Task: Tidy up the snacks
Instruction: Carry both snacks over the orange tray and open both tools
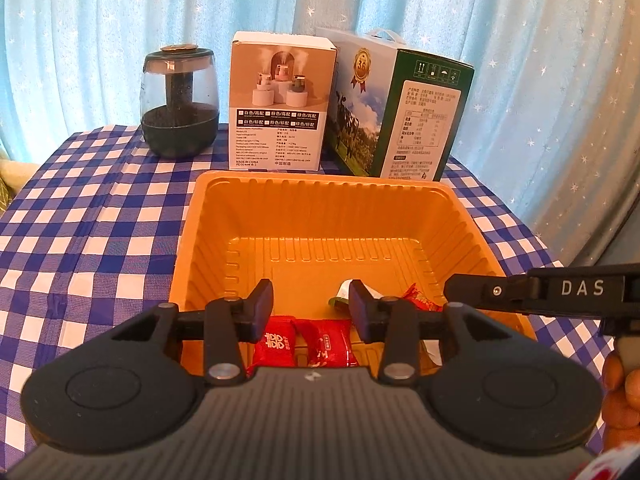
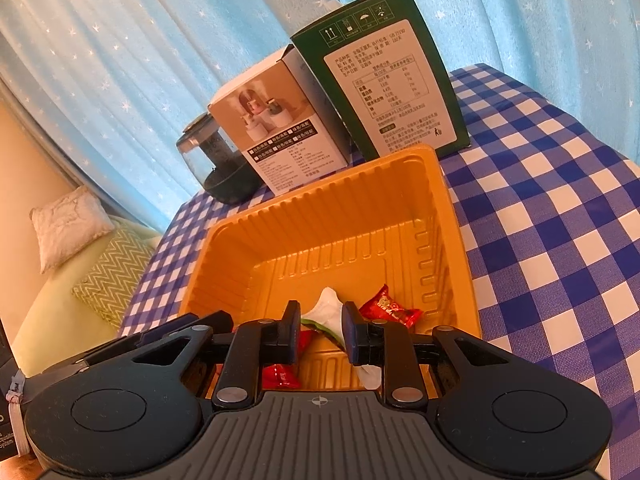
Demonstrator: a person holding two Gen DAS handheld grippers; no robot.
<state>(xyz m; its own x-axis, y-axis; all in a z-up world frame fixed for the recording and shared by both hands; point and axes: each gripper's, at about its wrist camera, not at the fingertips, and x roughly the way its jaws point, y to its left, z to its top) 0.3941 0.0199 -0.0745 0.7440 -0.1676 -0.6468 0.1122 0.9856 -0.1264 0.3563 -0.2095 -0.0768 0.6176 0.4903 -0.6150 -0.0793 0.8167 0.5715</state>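
left wrist view:
left gripper (image 1: 311,306): hovering over the near end of the tray, jaws sitting partly open, nothing between the pads
orange tray (image 1: 320,184): sitting on the checked tablecloth (image 1: 92,216), ribbed walls, far half of the floor bare
red snack packs (image 1: 300,342): 2 lying side by side on the tray floor, just under and behind the left fingers, not gripped
white-green packet (image 1: 344,290): peeking out beside the right-hand finger, mostly hidden
red candy (image 1: 420,298): lying at the tray's near right corner, partly behind the linkage
right gripper (image 1: 532,290): only its side showing at the right edge, reaching over the tray rim; jaws not showing here
hand (image 1: 622,392): fingers showing at the right edge, holding that tool
background: glass jar (image 1: 179,100), white box (image 1: 280,100), green carton (image 1: 400,112) standing in a row behind the tray, blue curtain (image 1: 520,40) hanging behind

right wrist view:
right gripper (image 2: 321,330): pointing down into the tray (image 2: 256,216), jaws standing close together; white-green packet (image 2: 328,312) sitting in the narrow gap, can't tell if the pads are pressing on it
red candy (image 2: 390,308): lying on the tray floor just right of the fingers, free
red snack pack (image 2: 280,374): lying low left under the linkage, partly covered
left gripper (image 2: 160,340): part of its body showing at the left, beside the tray's near rim
off table: cushion (image 2: 68,224) and zigzag cloth (image 2: 112,276) lying on a surface to the left
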